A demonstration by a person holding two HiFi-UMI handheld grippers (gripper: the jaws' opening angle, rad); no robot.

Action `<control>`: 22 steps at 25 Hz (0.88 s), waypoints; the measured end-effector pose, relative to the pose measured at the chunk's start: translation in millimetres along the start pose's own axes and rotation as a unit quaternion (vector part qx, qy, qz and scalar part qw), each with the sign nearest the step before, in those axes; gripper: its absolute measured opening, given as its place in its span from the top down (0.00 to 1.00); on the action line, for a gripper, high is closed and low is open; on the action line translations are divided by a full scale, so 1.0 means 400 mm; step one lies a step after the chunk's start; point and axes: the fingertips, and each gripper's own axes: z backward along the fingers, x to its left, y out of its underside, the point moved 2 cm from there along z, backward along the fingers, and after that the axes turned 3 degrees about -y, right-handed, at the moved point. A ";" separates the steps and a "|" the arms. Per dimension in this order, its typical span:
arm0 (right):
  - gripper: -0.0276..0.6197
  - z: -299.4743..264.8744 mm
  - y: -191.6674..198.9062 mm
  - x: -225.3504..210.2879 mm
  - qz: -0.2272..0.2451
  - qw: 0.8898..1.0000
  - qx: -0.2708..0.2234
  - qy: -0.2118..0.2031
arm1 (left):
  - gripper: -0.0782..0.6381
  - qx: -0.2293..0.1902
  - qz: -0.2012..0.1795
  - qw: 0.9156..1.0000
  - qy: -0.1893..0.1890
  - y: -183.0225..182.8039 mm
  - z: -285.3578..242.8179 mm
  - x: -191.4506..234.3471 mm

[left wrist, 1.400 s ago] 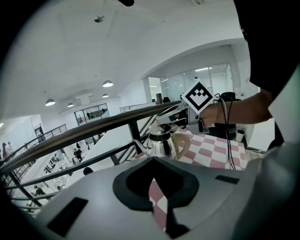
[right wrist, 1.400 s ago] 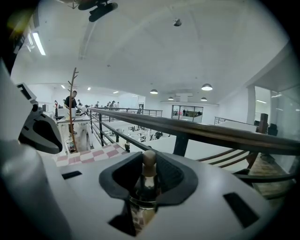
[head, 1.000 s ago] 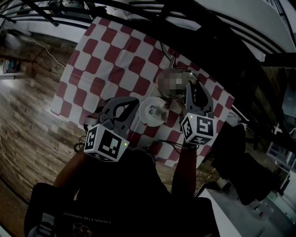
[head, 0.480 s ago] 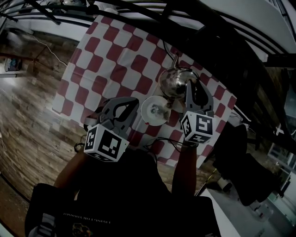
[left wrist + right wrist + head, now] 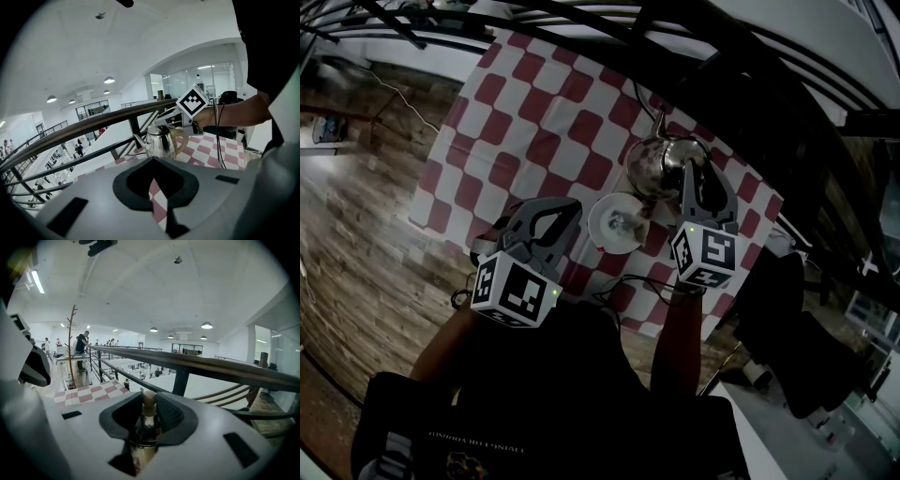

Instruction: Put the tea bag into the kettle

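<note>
A shiny steel kettle [image 5: 652, 164] with a tan handle [image 5: 182, 138] stands on the red-and-white checked cloth [image 5: 534, 122]. My right gripper [image 5: 694, 175] is over its lid. In the right gripper view the jaws [image 5: 149, 394] are closed on the pale lid knob [image 5: 149, 404]. Just in front of the kettle lies a white saucer [image 5: 602, 234] with a small pale thing on it, too small to name. My left gripper [image 5: 567, 208] hovers near the saucer's left, shut and empty [image 5: 153, 161]. No tea bag shows clearly.
A dark railing [image 5: 694, 56] runs behind the table's far edge and shows close in the right gripper view [image 5: 197, 363]. Wooden floor [image 5: 356, 234] lies to the left. A black cable [image 5: 637, 283] crosses the cloth's near edge.
The whole head view has drifted slightly. Both grippers keep their places relative to the kettle and saucer.
</note>
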 end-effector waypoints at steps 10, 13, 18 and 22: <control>0.80 0.001 0.007 0.013 0.001 1.000 0.004 -0.011 | 0.89 -0.001 -0.003 1.000 0.006 -0.005 -0.007 -0.009; 0.80 0.000 0.006 0.010 -0.009 1.000 0.003 -0.019 | 0.89 0.001 -0.002 1.000 0.006 -0.004 -0.008 -0.010; 0.80 0.006 -0.008 0.015 -0.014 0.999 -0.007 -0.030 | 0.89 0.004 0.000 1.000 0.005 0.003 -0.009 -0.005; 0.80 0.031 -0.030 0.009 -0.015 0.999 -0.024 -0.020 | 0.89 0.003 0.000 1.000 0.007 -0.001 -0.010 -0.007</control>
